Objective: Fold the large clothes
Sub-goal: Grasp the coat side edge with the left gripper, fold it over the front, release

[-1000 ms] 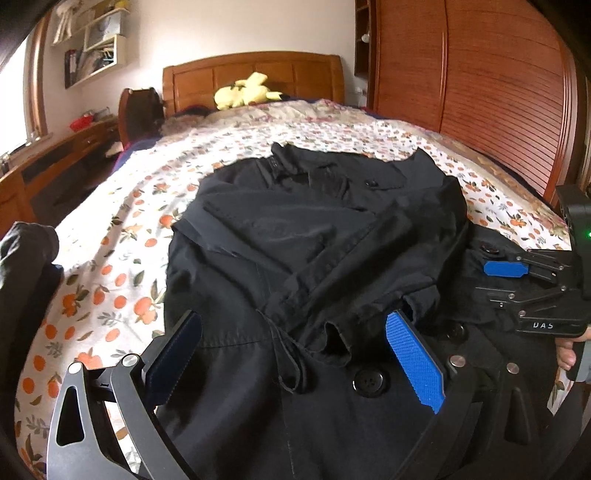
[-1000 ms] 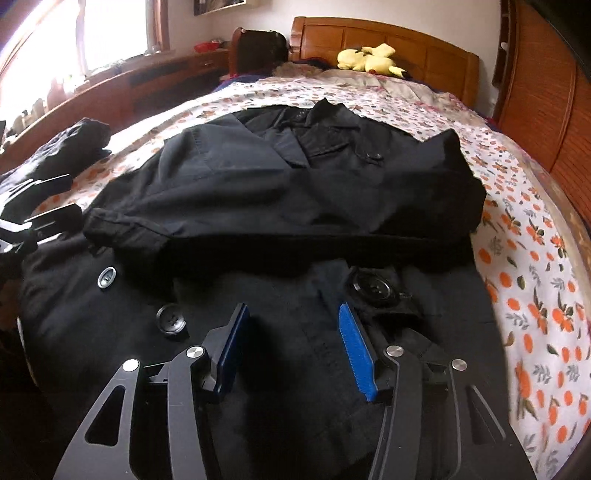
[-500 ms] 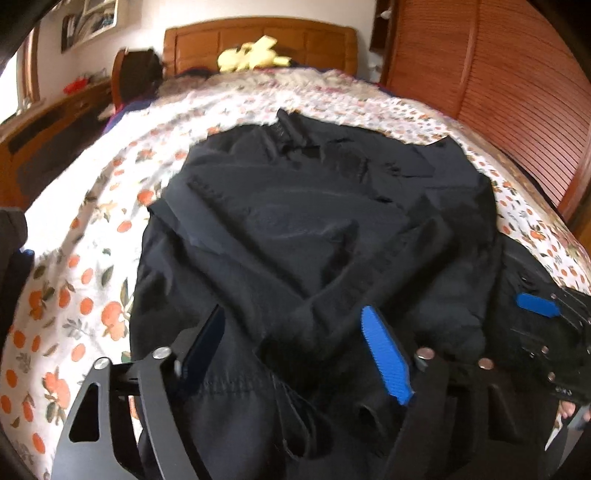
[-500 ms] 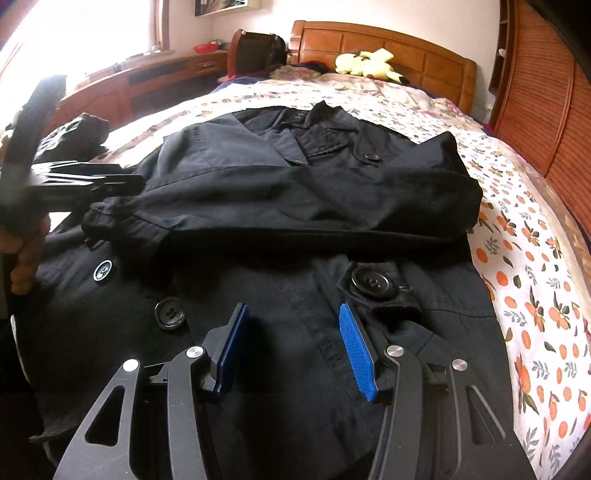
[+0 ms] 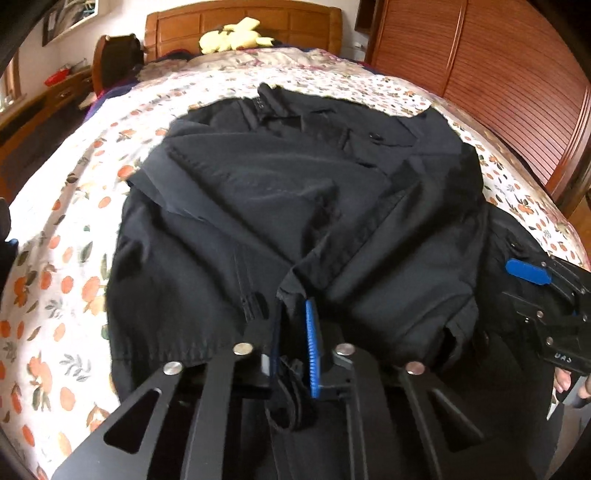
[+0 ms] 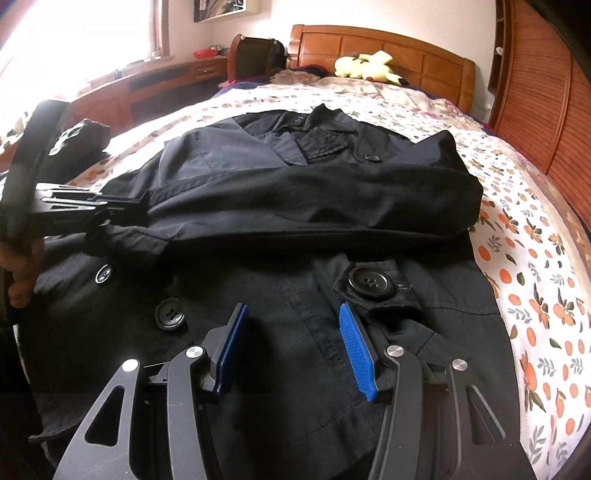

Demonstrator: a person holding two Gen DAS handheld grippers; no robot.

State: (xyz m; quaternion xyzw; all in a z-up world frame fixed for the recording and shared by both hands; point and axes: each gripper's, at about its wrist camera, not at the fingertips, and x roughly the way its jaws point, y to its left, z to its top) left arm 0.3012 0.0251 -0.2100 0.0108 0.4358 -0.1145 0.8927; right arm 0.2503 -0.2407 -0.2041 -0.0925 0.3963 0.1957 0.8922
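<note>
Left wrist view: one black coat (image 5: 280, 199) is spread across the bed (image 5: 55, 266), collar toward the far headboard (image 5: 240, 22), hem toward the near edge, with both sleeves folded across the chest. The left gripper (image 5: 291, 332) has just been closing and its two blue-padded jaws are now pinched together on a fold of the coat's fabric, right at the sleeve cuff (image 5: 295, 284) near the middle of the coat. In the right wrist view you can see the same thing from the side: the left gripper (image 6: 122, 208) is clamped at the left end of the folded sleeve, with a hand (image 6: 18, 266) wrapped round its handle. The right gripper (image 6: 291, 339) sits over the lower front of the coat (image 6: 295, 199) with its jaws standing apart, roughly halfway, and only flat cloth lying under the gap, nothing squeezed. It also shows at the right edge of the left wrist view, the right gripper (image 5: 532, 284) low over the coat's right side. Counting buttons (image 6: 371, 282) in the right wrist view I get four: one big one on a tab just beyond the right pad, two on the left front, and one small one up by the collar. One yellow plush toy (image 6: 369, 64) lies by the headboard on the bed (image 6: 535, 258), and one chair (image 6: 255, 59) stands on the far left.
</note>
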